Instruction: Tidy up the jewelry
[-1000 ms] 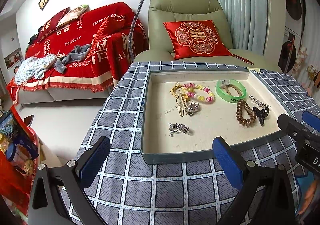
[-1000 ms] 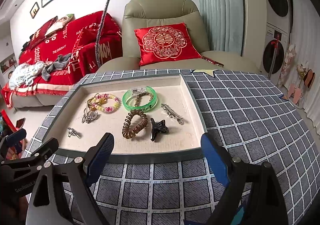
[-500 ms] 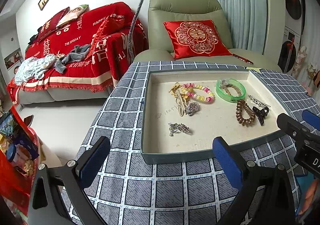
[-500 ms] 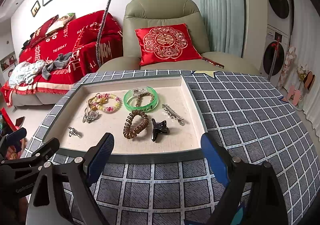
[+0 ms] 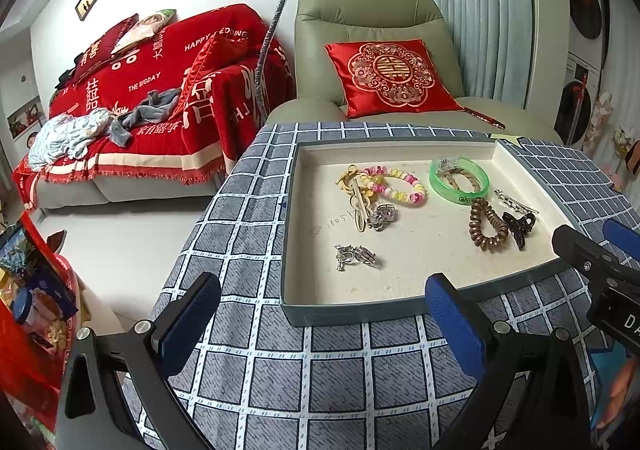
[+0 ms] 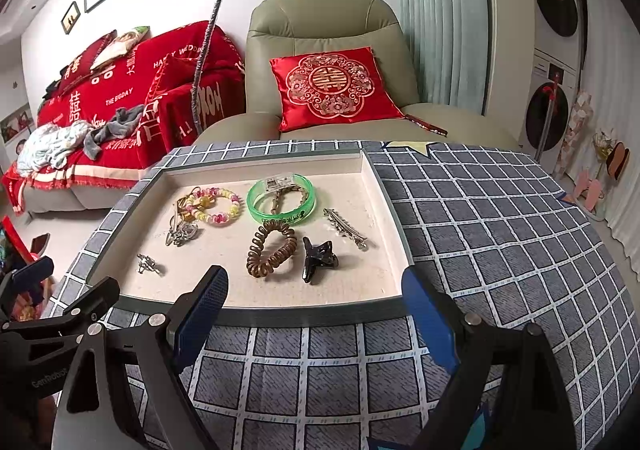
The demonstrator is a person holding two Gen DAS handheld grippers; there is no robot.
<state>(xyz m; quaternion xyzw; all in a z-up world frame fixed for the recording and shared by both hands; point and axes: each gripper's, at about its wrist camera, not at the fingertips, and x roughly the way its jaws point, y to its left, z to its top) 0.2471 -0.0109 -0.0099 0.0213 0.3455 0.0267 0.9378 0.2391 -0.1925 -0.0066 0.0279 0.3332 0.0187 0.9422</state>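
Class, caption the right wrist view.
Open right gripper hovers before a tray of bracelets and hair clips.

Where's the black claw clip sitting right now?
In the right wrist view the black claw clip lies in the tray, right of centre near its front rim, just right of the brown coil hair tie and below the silver barrette.

Left gripper (image 5: 320,314) and right gripper (image 6: 316,310) hover side by side, fingers apparently wide apart, both angled downward
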